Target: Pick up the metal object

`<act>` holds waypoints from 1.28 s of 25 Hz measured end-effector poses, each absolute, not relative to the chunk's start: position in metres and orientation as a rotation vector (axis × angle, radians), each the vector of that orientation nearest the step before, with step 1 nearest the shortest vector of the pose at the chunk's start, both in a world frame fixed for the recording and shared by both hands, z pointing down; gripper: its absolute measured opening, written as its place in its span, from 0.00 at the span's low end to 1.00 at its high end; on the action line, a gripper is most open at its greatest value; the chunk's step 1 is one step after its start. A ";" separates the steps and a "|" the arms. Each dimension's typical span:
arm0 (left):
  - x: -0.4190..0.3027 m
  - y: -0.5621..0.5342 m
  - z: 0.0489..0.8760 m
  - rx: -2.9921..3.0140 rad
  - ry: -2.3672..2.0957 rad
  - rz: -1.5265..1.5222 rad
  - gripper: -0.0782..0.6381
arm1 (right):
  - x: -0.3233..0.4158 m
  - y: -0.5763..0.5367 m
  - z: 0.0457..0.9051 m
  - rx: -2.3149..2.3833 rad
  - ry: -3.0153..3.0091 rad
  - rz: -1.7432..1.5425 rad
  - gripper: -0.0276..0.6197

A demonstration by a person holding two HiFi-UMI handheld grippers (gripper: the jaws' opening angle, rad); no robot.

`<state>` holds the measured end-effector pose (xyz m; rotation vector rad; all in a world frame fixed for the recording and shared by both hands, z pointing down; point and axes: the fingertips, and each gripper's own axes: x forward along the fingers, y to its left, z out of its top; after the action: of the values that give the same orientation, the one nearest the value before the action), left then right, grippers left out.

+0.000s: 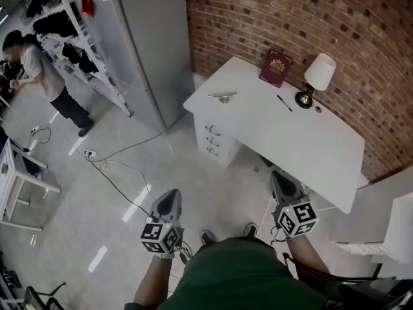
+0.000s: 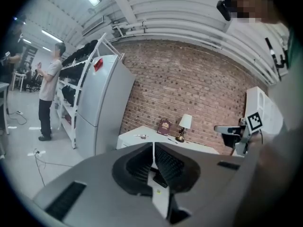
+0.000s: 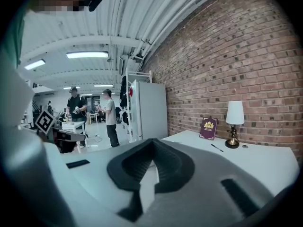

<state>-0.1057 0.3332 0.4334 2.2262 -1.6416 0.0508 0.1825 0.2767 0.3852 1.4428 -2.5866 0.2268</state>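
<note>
The metal object (image 1: 222, 96), a small silvery bar on a stub, lies near the left corner of the white desk (image 1: 290, 141); in the left gripper view the metal object (image 2: 140, 136) shows just above the jaws. My left gripper (image 1: 171, 196) and right gripper (image 1: 278, 175) hang over the floor in front of the desk, well short of it. Both are shut with nothing between the jaws, as the left gripper (image 2: 153, 146) and right gripper (image 3: 152, 143) views show. The right gripper view does not show the metal object.
On the desk stand a maroon book (image 1: 275, 68), a lamp (image 1: 316, 77) and a pen (image 1: 284, 103) against the brick wall. Drawers (image 1: 216, 141) sit under the desk's left end. A grey cabinet (image 1: 142, 37), floor cables (image 1: 110, 166) and a person (image 1: 39, 70) are to the left.
</note>
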 end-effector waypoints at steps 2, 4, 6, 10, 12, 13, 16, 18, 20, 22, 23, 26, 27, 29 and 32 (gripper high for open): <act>-0.121 0.334 0.429 2.231 -1.664 0.054 0.13 | 0.170 0.275 0.385 1.450 -2.599 0.241 0.05; -0.136 0.330 0.426 2.224 -1.684 0.043 0.13 | 0.159 0.272 0.384 1.454 -2.601 0.243 0.05; -0.148 0.328 0.429 2.212 -1.692 0.025 0.13 | 0.149 0.269 0.382 1.445 -2.593 0.226 0.05; -0.165 0.316 0.426 2.194 -1.720 -0.002 0.13 | 0.140 0.254 0.378 1.440 -2.579 0.188 0.05; -0.171 0.306 0.425 2.195 -1.739 0.001 0.13 | 0.137 0.241 0.378 1.437 -2.585 0.186 0.05; -0.175 0.301 0.422 2.195 -1.753 0.004 0.13 | 0.136 0.234 0.379 1.434 -2.589 0.188 0.05; -0.190 0.280 0.400 2.189 -1.840 0.008 0.13 | 0.131 0.207 0.379 1.426 -2.609 0.193 0.05; -0.206 0.263 0.383 2.196 -1.916 0.005 0.13 | 0.128 0.184 0.376 1.426 -2.634 0.186 0.05; -0.223 0.244 0.363 2.195 -2.003 -0.006 0.13 | 0.125 0.159 0.369 1.437 -2.660 0.164 0.05; -0.236 0.222 0.341 2.183 -2.085 -0.030 0.13 | 0.126 0.131 0.358 1.456 -2.688 0.134 0.05; -0.241 0.210 0.332 2.176 -2.121 -0.042 0.13 | 0.127 0.117 0.352 1.466 -2.701 0.116 0.05; -0.242 0.174 0.312 2.153 -2.189 -0.067 0.13 | 0.131 0.073 0.339 1.475 -2.725 0.097 0.05; -0.239 0.164 0.310 2.146 -2.197 -0.072 0.13 | 0.132 0.060 0.337 1.470 -2.732 0.103 0.05; -0.228 0.144 0.310 2.136 -2.196 -0.072 0.13 | 0.135 0.037 0.335 1.449 -2.746 0.104 0.05; -0.208 0.121 0.317 2.126 -2.182 -0.041 0.13 | 0.140 0.009 0.340 1.403 -2.756 0.089 0.05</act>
<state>-0.2079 0.1209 0.3169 2.1261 -2.1819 -0.0412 0.1403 0.0086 0.3395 1.4027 -2.7565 0.0889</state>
